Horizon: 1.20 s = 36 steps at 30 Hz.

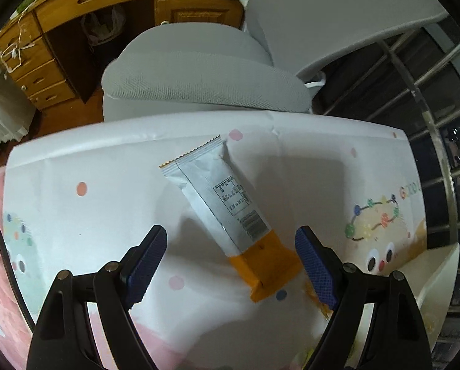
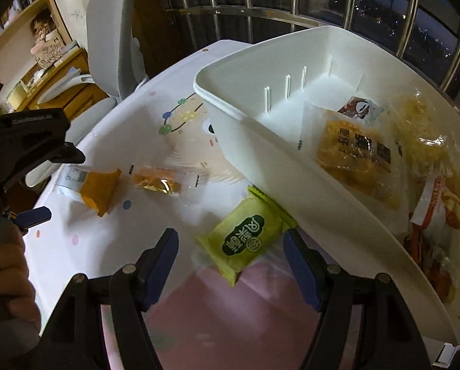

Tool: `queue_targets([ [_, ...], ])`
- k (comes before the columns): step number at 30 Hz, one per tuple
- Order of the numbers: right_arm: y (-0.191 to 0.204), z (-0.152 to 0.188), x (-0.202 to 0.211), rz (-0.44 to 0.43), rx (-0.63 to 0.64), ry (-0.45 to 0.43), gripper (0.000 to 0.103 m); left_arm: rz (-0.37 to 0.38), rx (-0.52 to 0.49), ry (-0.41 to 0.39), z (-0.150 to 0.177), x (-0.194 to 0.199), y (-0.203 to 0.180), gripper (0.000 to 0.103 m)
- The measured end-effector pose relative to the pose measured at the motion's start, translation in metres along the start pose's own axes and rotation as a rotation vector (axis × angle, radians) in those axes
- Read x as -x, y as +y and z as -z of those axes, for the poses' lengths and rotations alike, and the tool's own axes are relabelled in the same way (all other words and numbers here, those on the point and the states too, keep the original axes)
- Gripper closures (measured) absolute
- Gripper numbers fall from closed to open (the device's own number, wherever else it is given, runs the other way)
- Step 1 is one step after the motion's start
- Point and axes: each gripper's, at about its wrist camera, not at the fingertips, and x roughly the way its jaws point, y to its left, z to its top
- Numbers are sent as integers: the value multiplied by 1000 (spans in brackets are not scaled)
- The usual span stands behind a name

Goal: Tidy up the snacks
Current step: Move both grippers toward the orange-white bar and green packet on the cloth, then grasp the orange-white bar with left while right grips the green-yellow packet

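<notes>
**Night-time table, three loose snacks, both grippers agape**

Dark window bars and a grey chair [image 1: 199,71] frame a small table under a white cartoon-print cloth [image 1: 85,215].

In the left wrist view, the white-and-orange bar [image 1: 230,212] lies flat near the middle of the cloth, well in from the chair-side edge. Its long axis runs diagonally: the white crimped end points toward the chair and the far-left corner, while the orange end points back toward the left gripper [image 1: 230,265]. That gripper's jaws stand wide and released; the orange end sits between the blue pads, close to the right-hand one, with nothing pressed.

In the right wrist view, the green packet [image 2: 245,240] lies just beside the near wall of the white bin [image 2: 291,185], its upper corner tucked under the bin's rim. Its long axis slants from the near side up toward the bin. The right gripper [image 2: 230,265] hangs over it, jaws apart and clasping nothing, one pad on either side of the packet.

Between the bar and the bin lies a clear-wrapped yellow snack [image 2: 159,182], long axis roughly along the bin's wall. The bin already holds several yellow and orange packs [image 2: 359,154] at its right end.
</notes>
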Motion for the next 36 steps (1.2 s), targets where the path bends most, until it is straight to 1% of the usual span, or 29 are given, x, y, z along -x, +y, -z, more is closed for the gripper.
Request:
queue_targets([
  [2,-2,-2,-4,11,-11,13,32,19,24,18,-1,-11,1,19],
  [3,-2,-2,-6,19,-14,16,32,15,29,20,-1,-13,1,19],
  [8,-7,-3,-16,12,-32,65,32,-33,1,2,-1,-20,-4,19],
  [10,-10,-3,-19,16,-41,77,35,-51,5,-5,0,-21,-7,20],
  [12,-13,-4,-23,-6,-48,103,38,-74,15,-13,0,-20,-7,26],
  [15,-13,-5,-24,-13,-36,105,42,-96,36,-30,2,-17,-4,35],
  [17,-10,-6,-24,-8,-12,115,46,-115,39,-39,4,-14,-1,49],
  [18,-9,-8,-24,-13,5,128,47,-118,40,-42,5,-11,2,51],
  [20,-9,-10,-25,-26,12,145,50,-123,43,-48,6,-10,4,58],
  [22,-9,-11,-25,-36,25,156,53,-121,42,-49,8,-7,8,63],
  [25,-10,-12,-25,-53,40,176,57,-111,35,-45,12,-5,13,66],
  [29,-10,-14,-25,-77,71,212,63,-122,54,-16,19,1,25,67],
  [32,-13,-13,-24,-101,79,252,64,-137,69,0,27,5,35,68],
  [34,-14,-10,-23,-111,85,282,64,-140,77,2,33,12,40,72],
  [36,-16,-8,-23,-120,88,314,64,-145,80,10,40,19,45,73],
])
